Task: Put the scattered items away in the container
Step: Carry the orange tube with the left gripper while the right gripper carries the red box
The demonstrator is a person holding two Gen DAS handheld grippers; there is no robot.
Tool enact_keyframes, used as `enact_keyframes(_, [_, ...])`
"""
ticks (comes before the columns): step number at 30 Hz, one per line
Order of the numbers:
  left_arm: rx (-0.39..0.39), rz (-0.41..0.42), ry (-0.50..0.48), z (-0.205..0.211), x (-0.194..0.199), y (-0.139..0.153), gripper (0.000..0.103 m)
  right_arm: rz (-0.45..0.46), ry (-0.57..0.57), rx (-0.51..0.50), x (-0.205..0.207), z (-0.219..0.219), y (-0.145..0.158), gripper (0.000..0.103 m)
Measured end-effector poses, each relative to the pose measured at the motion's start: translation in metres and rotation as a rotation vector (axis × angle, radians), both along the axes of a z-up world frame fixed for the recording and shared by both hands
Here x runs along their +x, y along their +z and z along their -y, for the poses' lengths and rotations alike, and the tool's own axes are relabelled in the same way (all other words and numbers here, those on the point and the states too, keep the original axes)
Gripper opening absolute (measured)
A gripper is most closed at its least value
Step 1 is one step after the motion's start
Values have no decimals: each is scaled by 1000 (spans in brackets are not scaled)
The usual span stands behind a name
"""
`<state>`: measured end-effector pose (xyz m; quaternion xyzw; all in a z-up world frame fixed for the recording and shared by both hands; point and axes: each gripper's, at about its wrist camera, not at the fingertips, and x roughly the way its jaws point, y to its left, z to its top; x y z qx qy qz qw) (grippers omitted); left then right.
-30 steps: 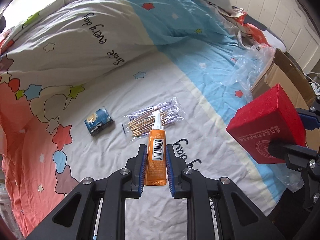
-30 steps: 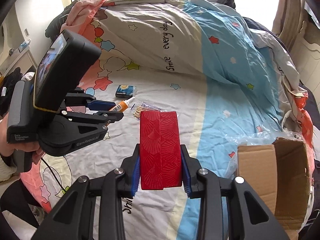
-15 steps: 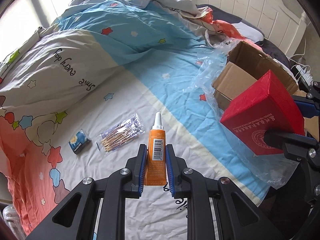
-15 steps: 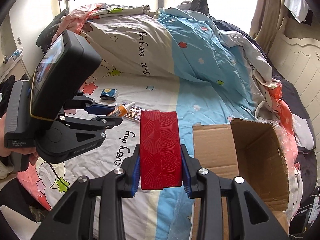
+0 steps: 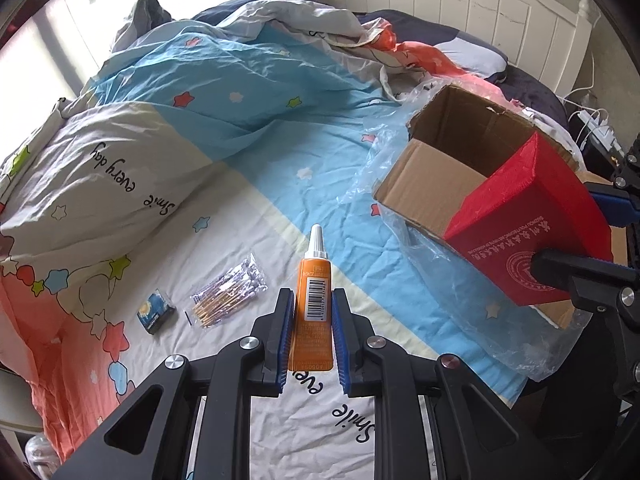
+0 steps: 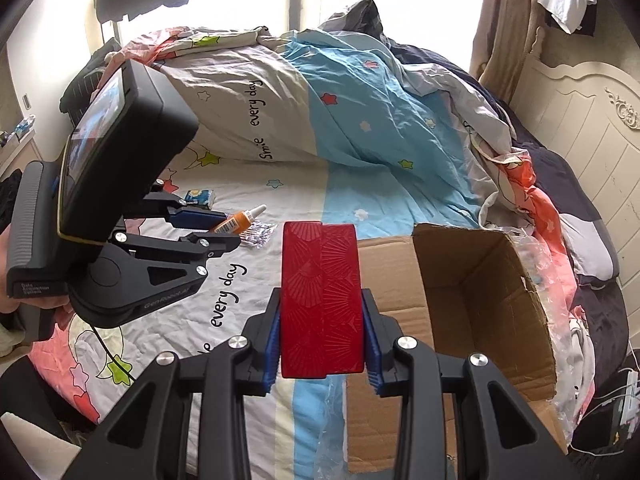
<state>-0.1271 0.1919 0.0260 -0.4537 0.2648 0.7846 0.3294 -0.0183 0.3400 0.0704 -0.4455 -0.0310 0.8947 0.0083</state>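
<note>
Left tongs (image 5: 311, 312): clamped on the orange glue tube (image 5: 314, 304), nozzle pointing away, above the bed (image 5: 256, 208). Right tongs (image 6: 322, 320): clamped on the red box (image 6: 322, 300), held at the near rim of the open cardboard box (image 6: 472, 280). The cardboard box rests on a clear plastic bag (image 5: 460, 280) on the bed. Farther left on the quilt, well apart from the box, lie a packet of swabs (image 5: 228, 290) and, just beside it, a small blue packet (image 5: 156, 310).
</note>
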Motion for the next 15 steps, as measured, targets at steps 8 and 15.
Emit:
enact_keyframes(8, [10,-3,-89,-46,19,-5,19,-17,-100,-6,23,-37,7,32])
enact_keyframes(15, [17,-2,-156,-87,52,-12,19,-20,-162,2,41,-65,12,32])
